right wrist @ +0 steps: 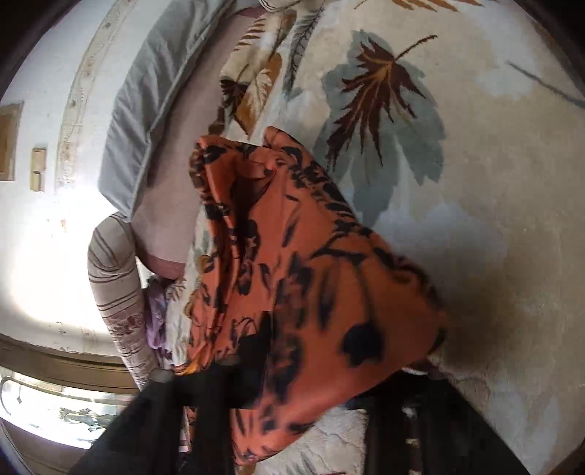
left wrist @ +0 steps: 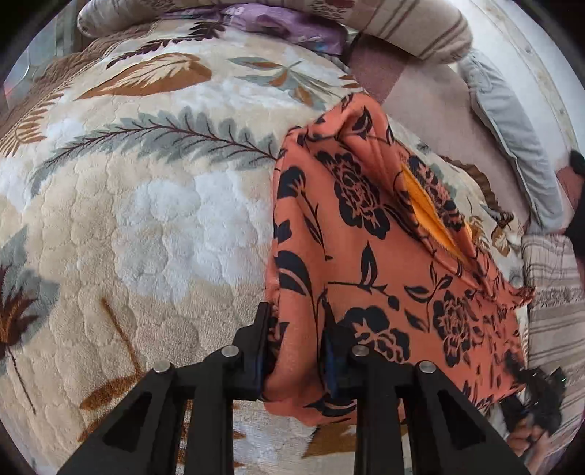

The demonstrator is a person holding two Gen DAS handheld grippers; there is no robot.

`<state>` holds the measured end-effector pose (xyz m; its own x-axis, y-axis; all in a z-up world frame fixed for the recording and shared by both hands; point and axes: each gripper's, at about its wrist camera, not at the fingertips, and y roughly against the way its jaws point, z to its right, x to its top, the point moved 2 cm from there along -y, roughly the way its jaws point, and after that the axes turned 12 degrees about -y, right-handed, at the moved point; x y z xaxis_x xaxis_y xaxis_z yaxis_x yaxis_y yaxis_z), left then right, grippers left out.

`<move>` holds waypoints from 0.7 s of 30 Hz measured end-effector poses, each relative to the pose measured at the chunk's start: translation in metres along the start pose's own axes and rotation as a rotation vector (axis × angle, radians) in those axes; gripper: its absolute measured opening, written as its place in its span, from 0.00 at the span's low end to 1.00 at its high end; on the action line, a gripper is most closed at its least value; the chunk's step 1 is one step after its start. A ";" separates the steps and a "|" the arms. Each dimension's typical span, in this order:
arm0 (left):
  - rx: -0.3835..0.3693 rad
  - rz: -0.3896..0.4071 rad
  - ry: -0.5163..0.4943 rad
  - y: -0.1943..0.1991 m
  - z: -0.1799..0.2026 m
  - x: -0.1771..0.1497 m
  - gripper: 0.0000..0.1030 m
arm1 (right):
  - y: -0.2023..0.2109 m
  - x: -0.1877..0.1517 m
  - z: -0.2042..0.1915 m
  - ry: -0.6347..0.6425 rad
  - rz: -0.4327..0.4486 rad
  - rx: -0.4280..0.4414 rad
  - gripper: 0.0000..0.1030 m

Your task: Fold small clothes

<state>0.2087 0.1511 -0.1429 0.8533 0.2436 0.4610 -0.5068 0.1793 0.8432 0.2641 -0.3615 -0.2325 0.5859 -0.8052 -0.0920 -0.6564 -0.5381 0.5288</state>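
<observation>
The left gripper has its jaws clamped on a bunched edge of the orange floral garment, which drapes over the leaf-patterned blanket. The right gripper is buried under the cloth, so whether its jaws are apart or together cannot be told.

This is a bedroom in a home. A plush blanket with a leaf print covers the bed, striped bolsters and a grey pillow lie along its edge, and a painted wall with a switch plate stands beside it.
</observation>
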 end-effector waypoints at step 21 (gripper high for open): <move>0.025 0.157 0.081 0.101 -0.030 -0.118 0.77 | 0.068 -0.028 0.024 0.100 -0.066 0.076 0.72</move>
<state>0.0532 0.1688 -0.1199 0.7509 0.3432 0.5642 -0.6287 0.1099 0.7699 0.1915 -0.3813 -0.2145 0.6705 -0.7409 -0.0379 -0.6471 -0.6091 0.4586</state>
